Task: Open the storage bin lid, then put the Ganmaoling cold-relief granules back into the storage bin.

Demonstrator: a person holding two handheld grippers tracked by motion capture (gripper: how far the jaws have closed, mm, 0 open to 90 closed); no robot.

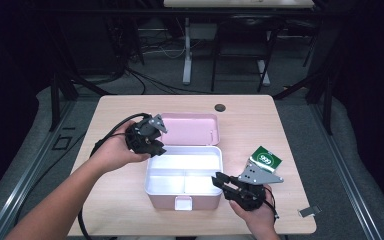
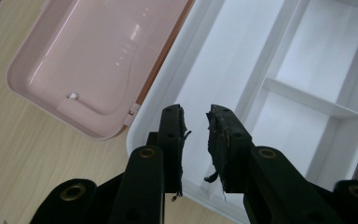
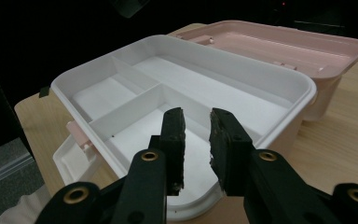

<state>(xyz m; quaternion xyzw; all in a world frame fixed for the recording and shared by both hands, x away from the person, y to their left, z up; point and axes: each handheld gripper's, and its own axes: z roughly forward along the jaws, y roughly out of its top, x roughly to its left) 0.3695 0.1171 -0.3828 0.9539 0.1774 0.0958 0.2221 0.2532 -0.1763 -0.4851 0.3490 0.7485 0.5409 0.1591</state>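
An open lunch box sits mid-table: a white divided tray (image 1: 184,150) with its pink lid (image 1: 190,129) folded back behind it. My left gripper (image 1: 155,145) hovers at the tray's far left corner, open, with nothing between its jaws. In the left gripper view the left gripper (image 2: 196,116) hangs just above the tray's rim (image 2: 154,107), and the lid (image 2: 98,51) lies to the left. My right gripper (image 1: 219,181) is at the tray's near right corner, also open and empty. In the right gripper view the right gripper (image 3: 196,116) points over the rim (image 3: 242,65) into a small compartment.
A green packet (image 1: 266,159) lies on the table right of the box, partly under the right gripper's grey plate. A pink latch (image 1: 182,203) sticks out of the tray's front. A dark round hole (image 1: 220,107) marks the far table edge, and a small metal clip (image 1: 307,212) lies near the right front corner.
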